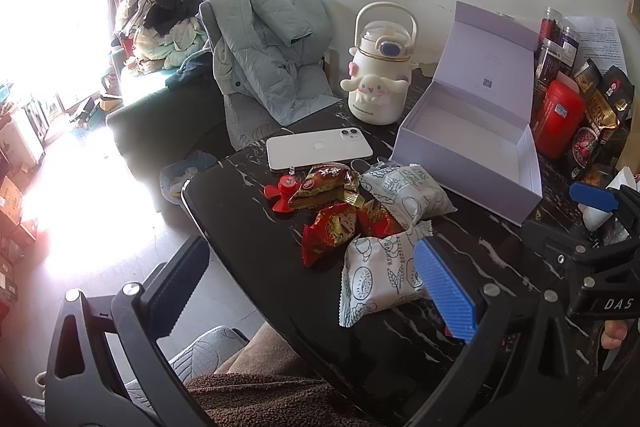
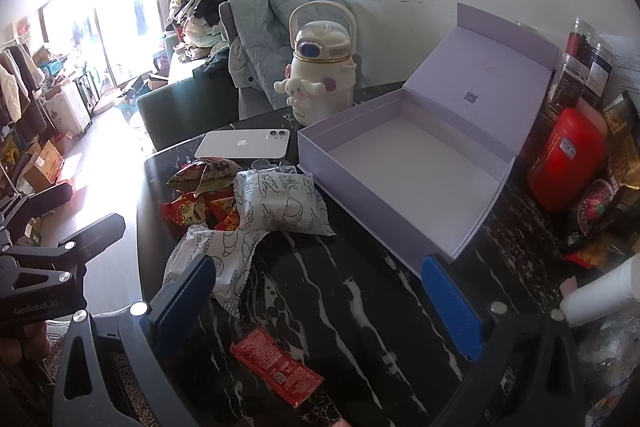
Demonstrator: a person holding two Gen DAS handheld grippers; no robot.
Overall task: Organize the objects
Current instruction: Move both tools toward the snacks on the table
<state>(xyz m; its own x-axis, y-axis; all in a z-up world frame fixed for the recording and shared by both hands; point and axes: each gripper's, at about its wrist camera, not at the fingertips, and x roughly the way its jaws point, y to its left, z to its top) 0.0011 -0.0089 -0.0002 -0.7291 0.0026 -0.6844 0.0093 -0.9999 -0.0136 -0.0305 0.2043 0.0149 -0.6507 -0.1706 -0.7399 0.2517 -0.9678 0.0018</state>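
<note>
Black marble table (image 2: 360,287) below, each hand-held gripper (left (image 1: 312,283), right (image 2: 320,291)) tilts downward, jaws wide, empty.

We hold a hand-held gripper in each hand, both tilted downward. The left hand-held gripper (image 1: 312,291) has its jaws spread wide, nothing between its blue pads, one finger (image 1: 444,291) on the right of its own view and the other (image 1: 176,283) on the left. The right hand-held gripper (image 2: 320,303) is likewise spread wide and grips nothing, with its fingers (image 2: 452,307) apart at either side of its view. In the left wrist view the right hand-held gripper shows at the right edge, with a fingertip (image 1: 614,333) of our right hand under its body. In the right wrist view our left hand (image 2: 20,343) grips the left hand-held gripper's handle at the left edge.
</note>
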